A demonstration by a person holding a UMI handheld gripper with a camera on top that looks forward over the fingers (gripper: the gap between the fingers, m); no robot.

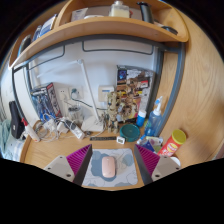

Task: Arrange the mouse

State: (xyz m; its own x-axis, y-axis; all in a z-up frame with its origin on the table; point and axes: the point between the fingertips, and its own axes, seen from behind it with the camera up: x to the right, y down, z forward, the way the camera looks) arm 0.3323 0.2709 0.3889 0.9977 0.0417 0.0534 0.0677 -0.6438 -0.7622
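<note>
A pale pink mouse (108, 166) lies on a grey-blue mouse mat (122, 168) with a cloud pattern, on a wooden desk (60, 152). The mouse sits left of the mat's middle, its length pointing away from me. My gripper (113, 165) is open, its two fingers with magenta pads (80, 157) spread wide on either side of the mat. The mouse stands between the fingers with a gap at each side, resting on the mat.
Beyond the mat the desk's back holds clutter: a teal bowl (130, 131), a blue bottle (154, 118), a yellow and red can (174, 142), cables and boxes (45, 100). A wooden shelf (100, 30) runs overhead.
</note>
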